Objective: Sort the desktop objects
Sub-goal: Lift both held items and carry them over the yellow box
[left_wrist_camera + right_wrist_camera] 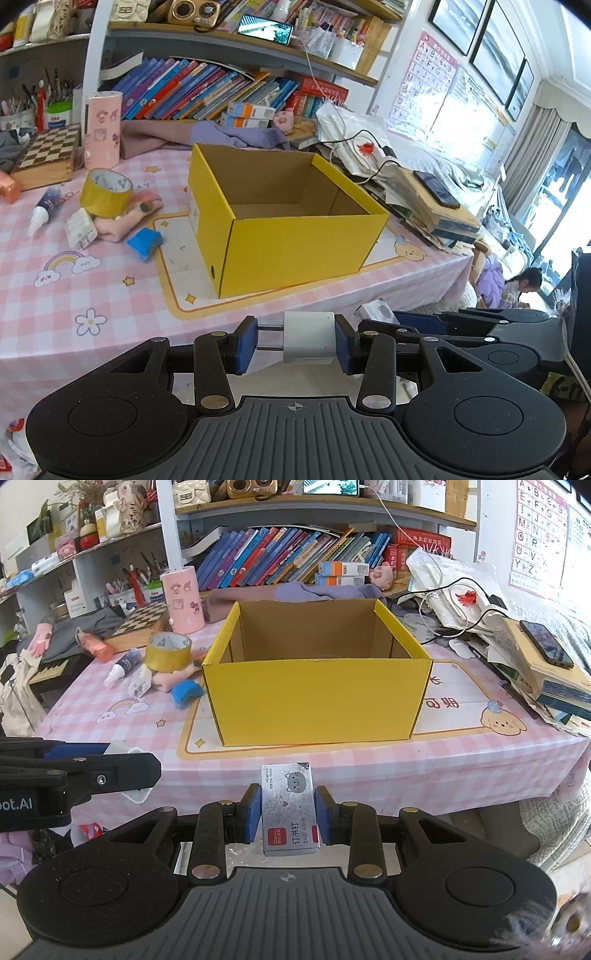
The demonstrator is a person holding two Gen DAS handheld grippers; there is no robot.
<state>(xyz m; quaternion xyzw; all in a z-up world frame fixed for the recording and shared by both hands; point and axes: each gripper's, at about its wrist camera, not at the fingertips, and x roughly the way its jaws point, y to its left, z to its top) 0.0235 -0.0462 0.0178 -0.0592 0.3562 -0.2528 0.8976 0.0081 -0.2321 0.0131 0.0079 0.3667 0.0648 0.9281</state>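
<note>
The left gripper [295,341] is closed on a white charger plug [308,338]: the blue pads press its two sides, and its metal prongs point toward the left pad. The plug is held off the near edge of the worktop [55,302], in front of the yellow cardboard box [295,247].

The right gripper [287,814] is closed on a small staple box [290,808], grey with a cat print and a red label; the pads bear on its long sides. It is also held off the near edge of the worktop, directly in front of the yellow box.

The yellow box stands open-topped on a placemat [454,716] at the middle of the worktop, and its visible interior is empty.

Left of the box lies a cluster of items: a roll of yellow tape [106,192], a glue bottle [44,210], a blue object [144,243] and a small white packet [80,229]. The tape rests on a pink item. A pink cylindrical container [102,129] stands upright behind them, beside a chessboard [48,153].
</note>
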